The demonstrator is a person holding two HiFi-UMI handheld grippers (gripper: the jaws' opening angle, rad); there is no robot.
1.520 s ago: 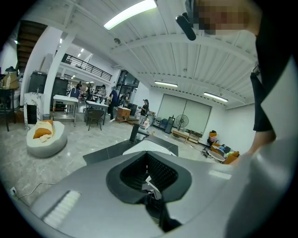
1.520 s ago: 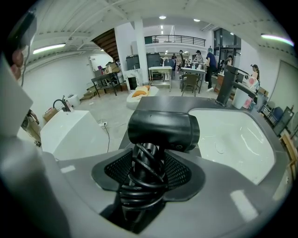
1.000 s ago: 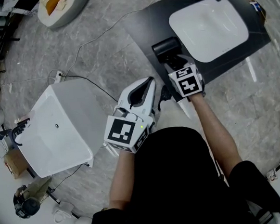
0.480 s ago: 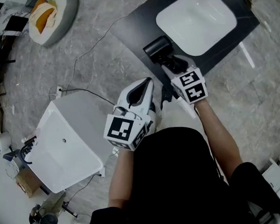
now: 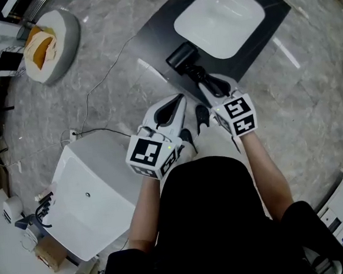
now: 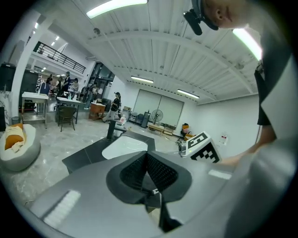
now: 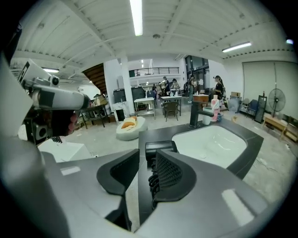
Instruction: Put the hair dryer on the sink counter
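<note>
The black hair dryer point(image 5: 180, 57) lies on the dark sink counter point(image 5: 151, 34), left of the white basin point(image 5: 221, 22); its coiled cord point(image 5: 197, 76) trails toward me. In the right gripper view the hair dryer point(image 7: 159, 149) sits just beyond the jaws, with its cord point(image 7: 152, 182) beside the right pad. My right gripper point(image 5: 207, 84) point(image 7: 147, 161) is open and apart from the dryer. Its jaws have just been closing, with nothing gripped between them. My left gripper point(image 5: 179, 101) point(image 6: 148, 157) hovers to the left, pads together and empty.
A black faucet point(image 7: 194, 113) stands behind the basin. A white box-shaped unit point(image 5: 90, 196) sits on the floor at lower left, with a thin cable point(image 5: 98, 65) running past it. A round white cushion point(image 5: 46, 43) lies far left. Grey marble floor surrounds the counter.
My right gripper has pulled back and up from the hair dryer, which stays on the counter, and its jaws have narrowed. The left gripper barely shifted. The head view has drifted.
</note>
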